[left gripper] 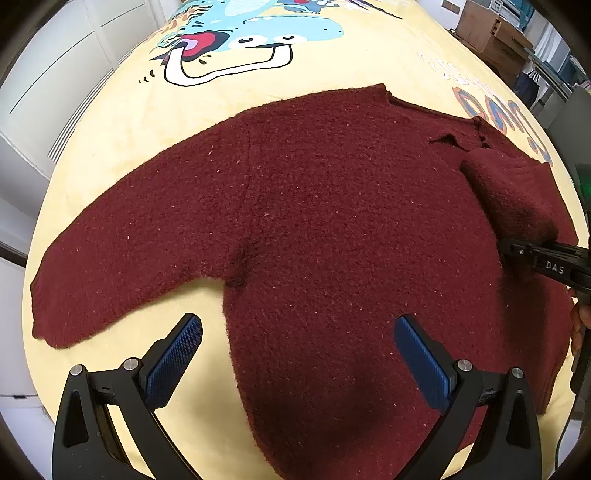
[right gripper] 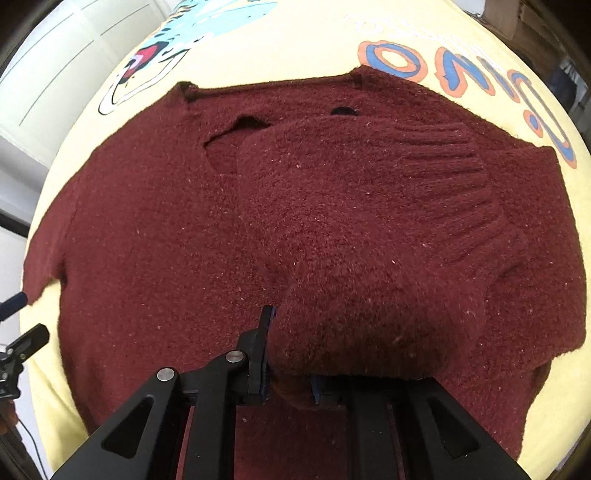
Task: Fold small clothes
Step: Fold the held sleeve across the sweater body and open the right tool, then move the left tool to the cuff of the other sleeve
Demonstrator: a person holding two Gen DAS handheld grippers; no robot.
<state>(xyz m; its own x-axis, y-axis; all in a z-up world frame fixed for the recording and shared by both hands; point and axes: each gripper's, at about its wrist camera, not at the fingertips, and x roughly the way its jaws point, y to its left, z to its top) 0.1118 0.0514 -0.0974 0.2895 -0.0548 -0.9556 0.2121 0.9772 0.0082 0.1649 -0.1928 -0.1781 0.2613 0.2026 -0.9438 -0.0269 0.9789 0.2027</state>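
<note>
A small dark red knit sweater (left gripper: 332, 221) lies flat on a yellow printed cloth, neck towards the far side. Its left sleeve (left gripper: 122, 251) is spread out to the left. My left gripper (left gripper: 297, 354) is open and empty, hovering over the sweater's lower left edge. My right gripper (right gripper: 291, 354) is shut on the sweater's right sleeve (right gripper: 369, 229), which is lifted and drawn over the body, its ribbed cuff (right gripper: 450, 177) pointing away. The right finger is hidden under the sleeve. The right gripper also shows in the left wrist view (left gripper: 517, 251).
The yellow cloth (left gripper: 351, 62) with a blue dinosaur print covers the table. White cabinets (left gripper: 55, 74) stand at the left, a wooden box (left gripper: 491, 33) at the far right. The table edge curves close on both sides.
</note>
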